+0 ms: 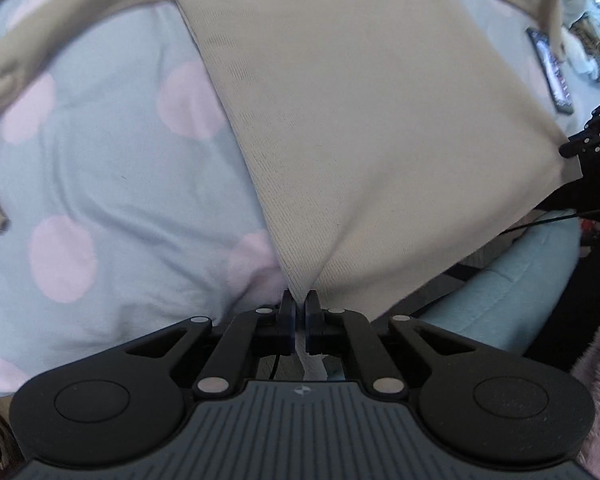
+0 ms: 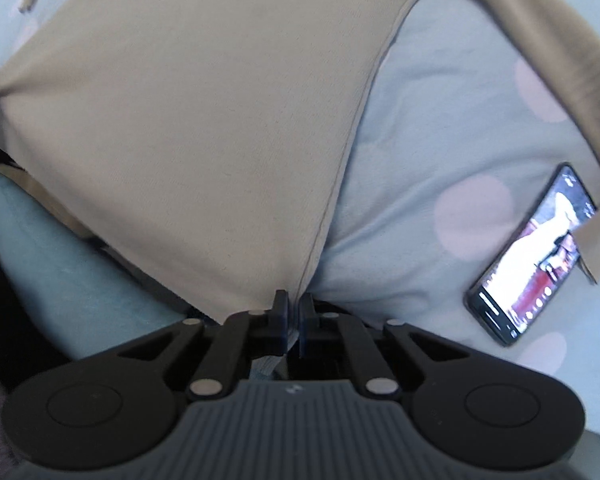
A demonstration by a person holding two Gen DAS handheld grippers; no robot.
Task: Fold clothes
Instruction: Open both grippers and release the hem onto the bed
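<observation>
A beige knit sweater (image 1: 360, 100) lies spread on a bed, its body stretched taut between my two grippers. My left gripper (image 1: 300, 300) is shut on one bottom corner of the hem. My right gripper (image 2: 294, 300) is shut on the other bottom corner, and the sweater (image 2: 188, 120) fills the left of that view. The right gripper (image 1: 592, 144) also shows at the right edge of the left wrist view, at the sweater's far corner. One sleeve (image 1: 16, 68) trails off left, the other sleeve (image 2: 560, 44) runs along the right.
The bed has a light blue sheet with pink dots (image 1: 112, 168). A phone with a lit screen (image 2: 536, 256) lies on the sheet to the right, partly under the sleeve cuff. A teal cushion (image 2: 48, 252) and the bed's edge lie below the hem. Crumpled cloth (image 1: 592, 8) lies far right.
</observation>
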